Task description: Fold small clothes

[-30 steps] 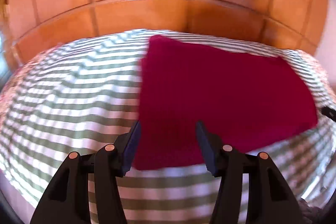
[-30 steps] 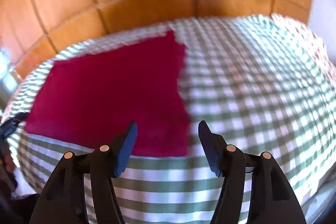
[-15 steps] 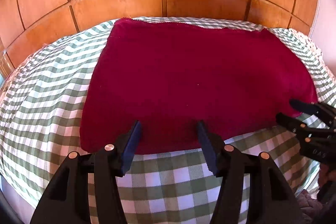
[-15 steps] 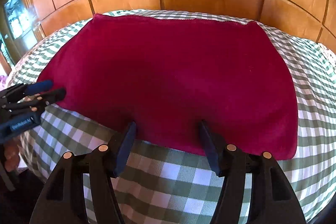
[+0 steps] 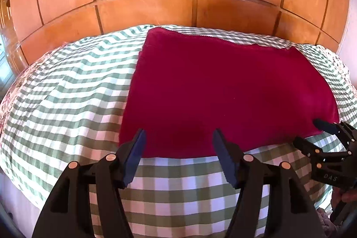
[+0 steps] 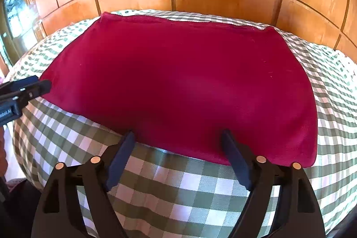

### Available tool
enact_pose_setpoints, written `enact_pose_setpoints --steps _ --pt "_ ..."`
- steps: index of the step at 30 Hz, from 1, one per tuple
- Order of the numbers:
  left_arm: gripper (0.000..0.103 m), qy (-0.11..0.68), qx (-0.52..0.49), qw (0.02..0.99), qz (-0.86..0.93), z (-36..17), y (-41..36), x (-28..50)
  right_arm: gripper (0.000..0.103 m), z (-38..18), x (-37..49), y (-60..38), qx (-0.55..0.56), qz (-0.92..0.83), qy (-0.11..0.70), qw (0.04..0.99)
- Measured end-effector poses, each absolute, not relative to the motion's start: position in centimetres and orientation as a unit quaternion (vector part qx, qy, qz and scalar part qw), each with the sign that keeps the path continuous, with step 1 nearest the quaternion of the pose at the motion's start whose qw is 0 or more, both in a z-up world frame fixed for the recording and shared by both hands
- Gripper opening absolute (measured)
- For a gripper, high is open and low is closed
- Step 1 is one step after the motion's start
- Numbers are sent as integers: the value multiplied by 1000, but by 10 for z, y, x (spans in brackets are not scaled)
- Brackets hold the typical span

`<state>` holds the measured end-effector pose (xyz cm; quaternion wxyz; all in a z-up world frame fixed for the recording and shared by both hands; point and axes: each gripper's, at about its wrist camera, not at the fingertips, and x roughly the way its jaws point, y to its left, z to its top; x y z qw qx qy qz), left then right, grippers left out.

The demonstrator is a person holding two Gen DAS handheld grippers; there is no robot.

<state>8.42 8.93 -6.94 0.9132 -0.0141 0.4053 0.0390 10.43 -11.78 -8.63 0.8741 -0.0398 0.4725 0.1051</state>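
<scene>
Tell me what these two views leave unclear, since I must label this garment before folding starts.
- Flat crimson fabric garment: type unreadable in both views; no sleeves or openings show.
- Near hem: partly covered by the open left claw and open right claw.
- Green-and-white checked bedcover: edges cut off by the fisheye rim.

Cloth (image 5: 225, 93) spread flat on bedcover (image 5: 67, 90), nearer its far edge, panelling (image 5: 145, 8) directly behind. Left gripper (image 5: 178, 139) over near edge of cloth, toward its left corner. Right gripper (image 6: 178, 139) over the same edge, toward the right corner. Bedcover bare to left, right and front of cloth.
</scene>
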Motion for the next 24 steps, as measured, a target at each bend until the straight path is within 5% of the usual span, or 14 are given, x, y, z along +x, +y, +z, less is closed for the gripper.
enact_pose_setpoints --steps 24 --pt "62 405 -76 904 112 -59 175 118 91 -36 113 -184 49 -4 444 895"
